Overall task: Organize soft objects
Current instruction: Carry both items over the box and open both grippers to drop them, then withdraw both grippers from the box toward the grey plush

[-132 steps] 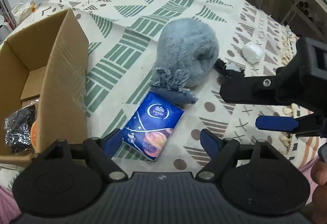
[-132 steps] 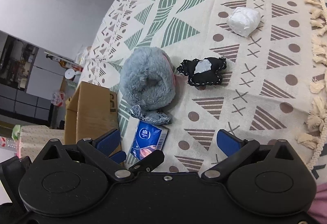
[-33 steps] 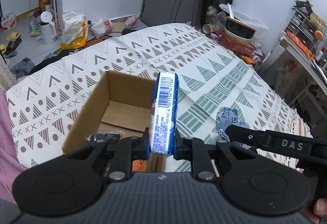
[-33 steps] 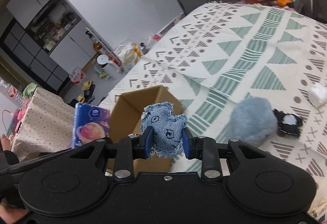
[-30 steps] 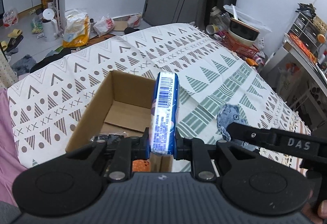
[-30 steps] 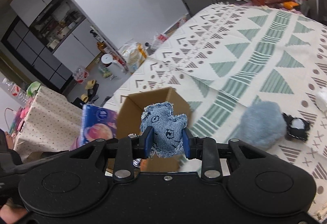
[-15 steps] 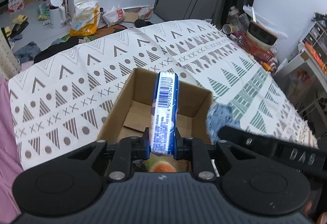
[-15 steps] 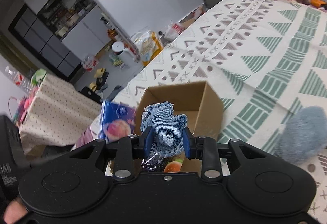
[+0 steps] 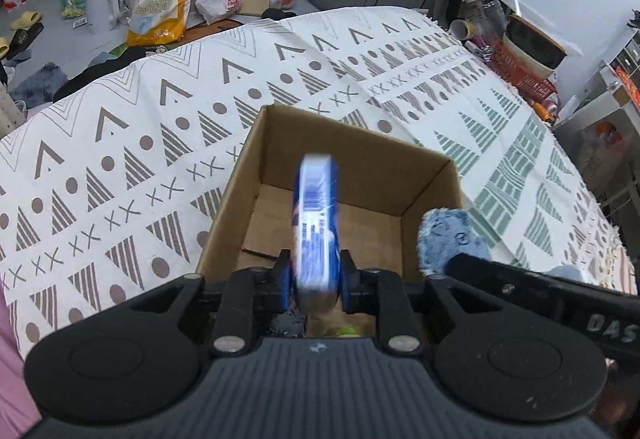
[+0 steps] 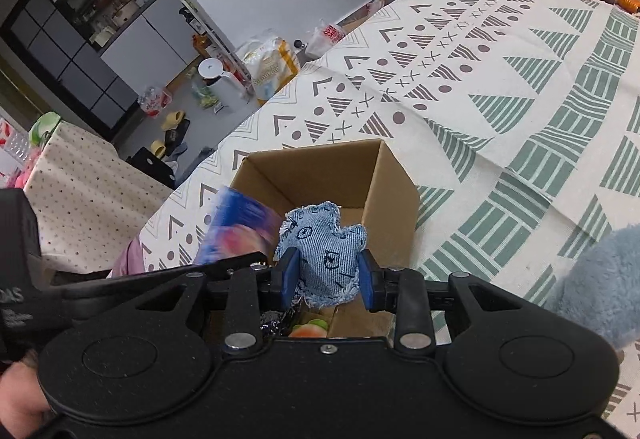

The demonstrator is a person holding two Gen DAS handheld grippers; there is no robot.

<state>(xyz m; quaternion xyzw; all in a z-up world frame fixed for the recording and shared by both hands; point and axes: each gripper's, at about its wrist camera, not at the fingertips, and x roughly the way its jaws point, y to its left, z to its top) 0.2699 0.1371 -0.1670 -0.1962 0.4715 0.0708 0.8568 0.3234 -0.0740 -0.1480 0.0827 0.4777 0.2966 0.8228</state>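
The left claw (image 9: 314, 275) has its blue pads parted a little around a blue tissue pack (image 9: 316, 223), which stands on edge between them and is smeared with motion blur; whether the pads grip it or have let go cannot be told. The pack hangs over the open top of a cardboard box (image 9: 280, 143), near the box's close end. The right claw (image 10: 326, 277) is clenched on a small denim plush (image 10: 322, 249), pinched at its lower half so its frayed, stitched top pokes up above the pads. This plush sits above the near right corner of the same box, and in the left wrist view it shows as a pale blue scrap (image 9: 450, 239) just beside the box's right wall, with the right claw's black arm under it. From the right wrist view the tissue pack (image 10: 240, 231) appears as a blurred blue and pink shape at the box's left side. Down inside the box, close under the claws, lie something shiny and dark (image 10: 274, 319) and something orange and green (image 10: 310, 329), both too hidden to name. The box rests on a cream patterned cloth (image 9: 120, 143) with brown and green triangles. A fluffy grey-blue plush (image 10: 600, 279) lies on the cloth to the right of the box, apart from it.
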